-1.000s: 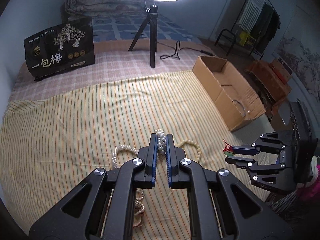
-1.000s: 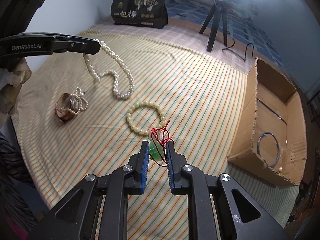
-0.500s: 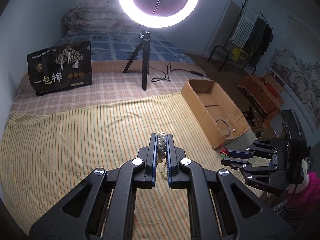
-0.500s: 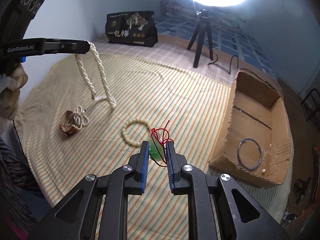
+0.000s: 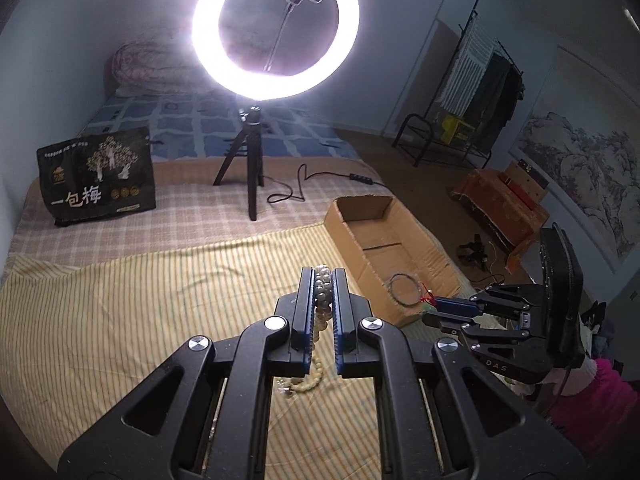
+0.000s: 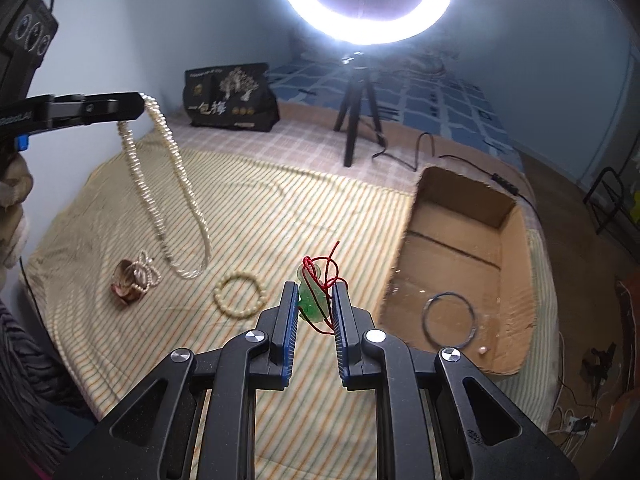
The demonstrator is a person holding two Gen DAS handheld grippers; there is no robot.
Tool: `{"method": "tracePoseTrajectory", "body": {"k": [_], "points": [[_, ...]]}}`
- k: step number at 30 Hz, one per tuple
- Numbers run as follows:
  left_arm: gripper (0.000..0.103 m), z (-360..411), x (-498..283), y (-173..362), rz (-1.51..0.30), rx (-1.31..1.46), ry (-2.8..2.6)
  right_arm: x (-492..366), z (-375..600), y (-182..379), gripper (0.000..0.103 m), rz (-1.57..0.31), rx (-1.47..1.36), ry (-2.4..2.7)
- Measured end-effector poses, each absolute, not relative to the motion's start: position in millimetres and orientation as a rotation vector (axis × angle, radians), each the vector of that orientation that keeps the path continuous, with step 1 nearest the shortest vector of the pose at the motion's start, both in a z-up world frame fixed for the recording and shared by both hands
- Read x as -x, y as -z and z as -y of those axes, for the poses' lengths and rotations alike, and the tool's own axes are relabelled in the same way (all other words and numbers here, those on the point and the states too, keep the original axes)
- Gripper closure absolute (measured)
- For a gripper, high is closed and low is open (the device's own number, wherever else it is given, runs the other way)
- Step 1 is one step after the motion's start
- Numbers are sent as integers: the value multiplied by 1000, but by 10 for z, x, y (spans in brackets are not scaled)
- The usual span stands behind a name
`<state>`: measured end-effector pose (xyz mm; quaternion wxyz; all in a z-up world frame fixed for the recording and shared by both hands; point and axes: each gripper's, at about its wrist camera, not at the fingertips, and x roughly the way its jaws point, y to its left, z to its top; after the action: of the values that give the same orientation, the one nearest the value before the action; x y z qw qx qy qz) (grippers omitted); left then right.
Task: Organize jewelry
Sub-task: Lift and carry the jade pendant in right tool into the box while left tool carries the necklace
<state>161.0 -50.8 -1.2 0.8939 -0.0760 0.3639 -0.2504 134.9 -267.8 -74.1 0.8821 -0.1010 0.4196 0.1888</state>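
Jewelry hung from both my grippers above the striped bedspread (image 6: 280, 216). My left gripper (image 5: 323, 276) was pinched tight on a pearl necklace (image 6: 168, 184), whose doubled strand dangled in a long loop with its lowest point close over the cloth. My right gripper (image 6: 316, 300) was clamped narrow on a green pendant (image 6: 308, 300), its red cord (image 6: 324, 272) curling up between the jaws.

Below lay a bead bracelet (image 6: 239, 295) and, near it, a brown bangle (image 6: 126, 284) tangled with a small pearl piece (image 6: 146, 270). To the right stood the cardboard box (image 6: 516, 240), open-topped, already holding a dark wire hoop (image 6: 450, 319) and one loose pearl (image 6: 483, 350).

I judged the necklace light but limp and prone to swinging; held at one point, it would trail and could catch on the box rim, so it needed lifting well clear before lowering in. The pearls looked smooth and likely to slip, making a grip across both strands the safer hold. The pendant seemed small, hard and possibly brittle; the stone itself, not the thin cord, was the place to grip. I read the box as the destination for both pieces.
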Motion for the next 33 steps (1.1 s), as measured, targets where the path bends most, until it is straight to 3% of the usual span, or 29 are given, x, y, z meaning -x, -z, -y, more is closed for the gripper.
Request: {"method": "tracePoseTrajectory", "body": {"k": [33], "points": [[97,1962,-2082,-328,-667,163,705,-2146,4000,642,88,-849,102,-178]]}}
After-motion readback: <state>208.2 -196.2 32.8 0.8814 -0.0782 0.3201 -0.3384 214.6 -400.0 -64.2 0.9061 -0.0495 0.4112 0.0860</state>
